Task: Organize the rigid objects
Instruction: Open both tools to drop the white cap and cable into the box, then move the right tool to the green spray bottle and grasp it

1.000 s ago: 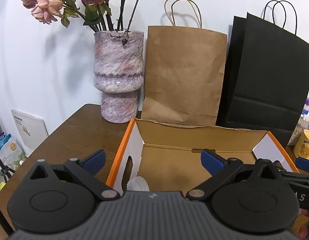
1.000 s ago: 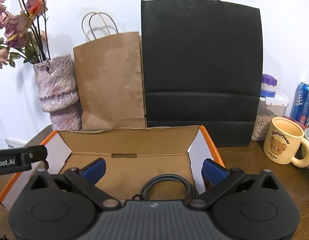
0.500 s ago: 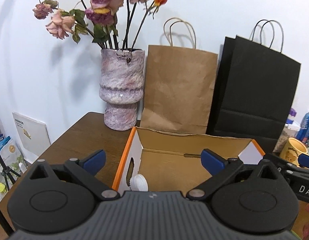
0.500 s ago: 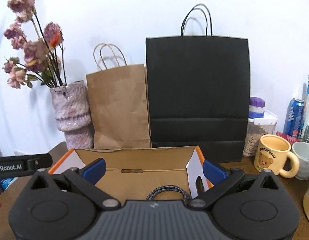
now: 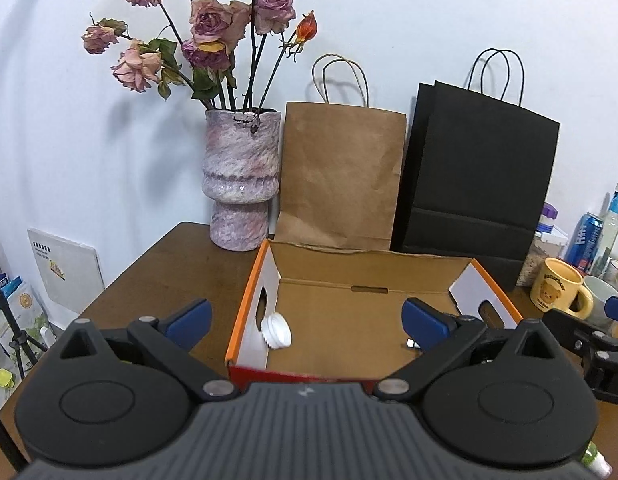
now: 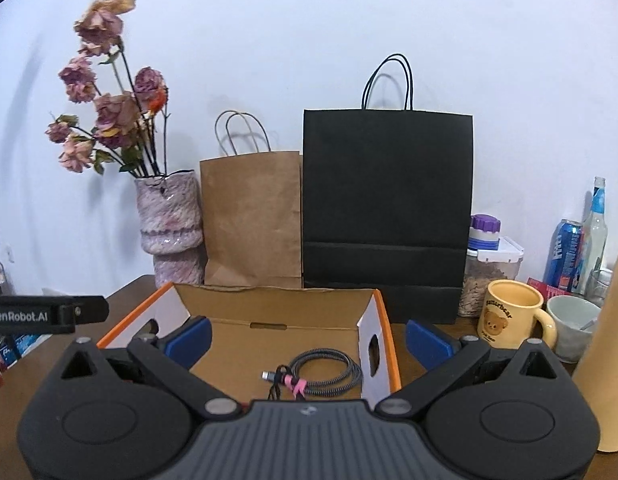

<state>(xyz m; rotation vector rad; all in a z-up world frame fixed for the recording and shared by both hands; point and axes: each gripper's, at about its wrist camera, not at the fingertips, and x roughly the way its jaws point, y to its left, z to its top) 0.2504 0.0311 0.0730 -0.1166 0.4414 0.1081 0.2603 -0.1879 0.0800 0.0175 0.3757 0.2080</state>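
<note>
On the brown wooden table (image 5: 177, 264) sits an open cardboard box (image 5: 361, 268) with orange edges, its far wall close in front of 2 paper bags. Inside it, against the left wall, a white ribbed cap (image 5: 276, 331) lies tilted on the floor of the box; toward the right side a coiled braided cable (image 6: 323, 374) with a pink tie rests on the floor near the right wall.

Both tools hang above the near edge of the box with nothing between their fingers. The left gripper (image 5: 307, 318) has its blue pads spread wide, 1 over the table left of the box and 1 over the box interior. The right gripper (image 6: 307, 338) is likewise spread, 1 pad over the box and 1 to the right of its wall.

Behind the box stand a mottled pink vase (image 5: 240, 184) of dried roses, a brown paper bag (image 5: 341, 176) and a black paper bag (image 6: 387, 208). To the right stands a yellow bear mug (image 6: 513, 314).
</note>
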